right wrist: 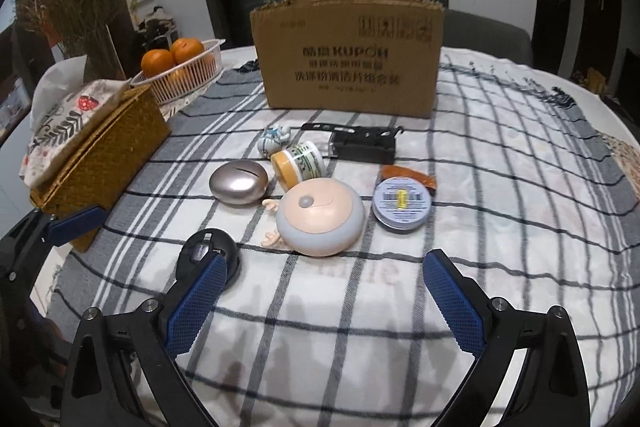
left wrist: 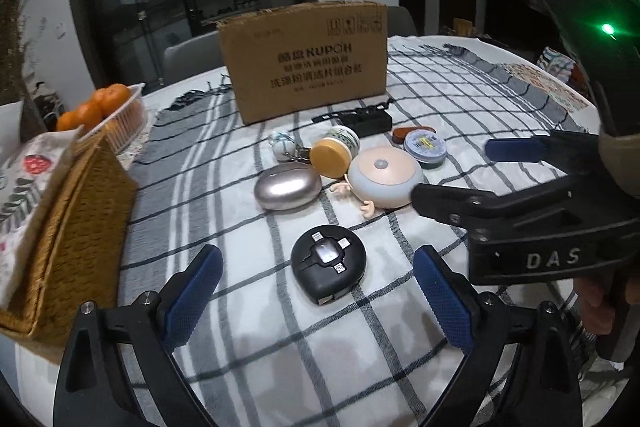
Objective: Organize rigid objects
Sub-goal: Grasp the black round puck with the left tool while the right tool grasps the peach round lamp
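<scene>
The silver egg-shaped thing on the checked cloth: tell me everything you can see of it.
The silver egg-shaped thing looks like brushed metal, smooth and glossy, with a thin dark slit along its top. It lies on its side on the checked cloth, left of the yellow-lidded jar, between the wicker basket and the round pink-and-grey lamp. Nothing grips it.

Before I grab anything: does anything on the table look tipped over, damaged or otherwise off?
One thing: the small jar with the yellow lid lies on its side, its lid toward the camera, rather than standing. It sits between the silver egg-shaped case and the round pink-topped gadget. Nothing looks spilled or broken.
</scene>
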`<state>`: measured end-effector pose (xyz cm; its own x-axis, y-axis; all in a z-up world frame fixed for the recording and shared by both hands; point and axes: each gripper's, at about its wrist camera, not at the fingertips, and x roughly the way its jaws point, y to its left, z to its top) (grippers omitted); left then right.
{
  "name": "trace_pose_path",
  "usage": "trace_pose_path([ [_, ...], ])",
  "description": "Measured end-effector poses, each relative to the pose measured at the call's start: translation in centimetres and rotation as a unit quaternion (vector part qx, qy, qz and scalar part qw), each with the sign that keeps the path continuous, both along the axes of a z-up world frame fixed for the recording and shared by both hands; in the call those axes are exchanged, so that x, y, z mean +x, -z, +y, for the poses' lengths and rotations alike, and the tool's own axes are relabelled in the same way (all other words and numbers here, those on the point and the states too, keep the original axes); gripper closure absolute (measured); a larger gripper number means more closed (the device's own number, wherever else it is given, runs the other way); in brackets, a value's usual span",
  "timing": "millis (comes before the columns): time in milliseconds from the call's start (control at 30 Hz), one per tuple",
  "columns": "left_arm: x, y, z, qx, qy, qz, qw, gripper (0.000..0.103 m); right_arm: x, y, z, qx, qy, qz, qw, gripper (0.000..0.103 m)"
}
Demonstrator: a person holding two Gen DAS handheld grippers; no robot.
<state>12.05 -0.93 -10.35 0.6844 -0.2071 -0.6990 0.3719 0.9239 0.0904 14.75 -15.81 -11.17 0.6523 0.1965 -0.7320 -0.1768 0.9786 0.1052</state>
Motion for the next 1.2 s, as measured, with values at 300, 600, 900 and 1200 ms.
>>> trace_pose_path([
  [300,1.9,1.7,-0.4,-0.012,0.019,0.024,0.9994,0.019,3.2,1.9,0.2,0.021,-0.005,0.03,0.999,0.011],
  [600,3.5,3.7,-0.4,-0.015,0.019,0.061,0.9978,0.035,5.6,3.7,0.6,0.02,-0.006,0.055,0.998,0.017],
  [900,4.2,4.6,-0.3,-0.03,0.022,0.08,0.9961,0.048,7.2,4.7,1.3,0.012,-0.011,0.069,0.997,0.02],
  [1200,4.5,4.6,0.4,-0.051,0.003,0.093,0.9943,0.048,8.4,5.0,1.9,-0.002,-0.005,0.075,0.997,0.028],
])
